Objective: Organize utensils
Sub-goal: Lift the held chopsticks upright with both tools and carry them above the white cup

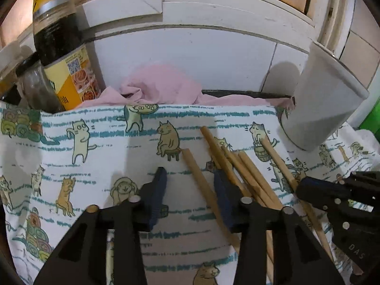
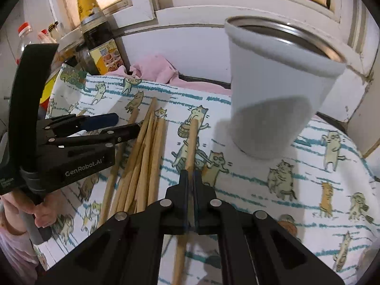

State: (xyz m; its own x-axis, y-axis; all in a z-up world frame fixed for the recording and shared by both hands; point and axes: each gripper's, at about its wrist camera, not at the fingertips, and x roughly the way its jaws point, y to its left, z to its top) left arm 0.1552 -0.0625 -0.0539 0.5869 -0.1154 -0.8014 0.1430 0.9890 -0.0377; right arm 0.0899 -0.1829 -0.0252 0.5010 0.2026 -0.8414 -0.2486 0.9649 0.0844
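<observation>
Far left there's a soy sauce bottle by the wall, then the left gripper – jaws spread wide, gripping nothing, straddling one stray chopstick on the cat-print cloth. Next comes the loose pile of chopsticks. The right gripper is clamped tight on a single chopstick lying flat – the white cup stands upright just beyond.

Home kitchen, sauce bottle, tiled wall, cat-print cloth, chopsticks
</observation>
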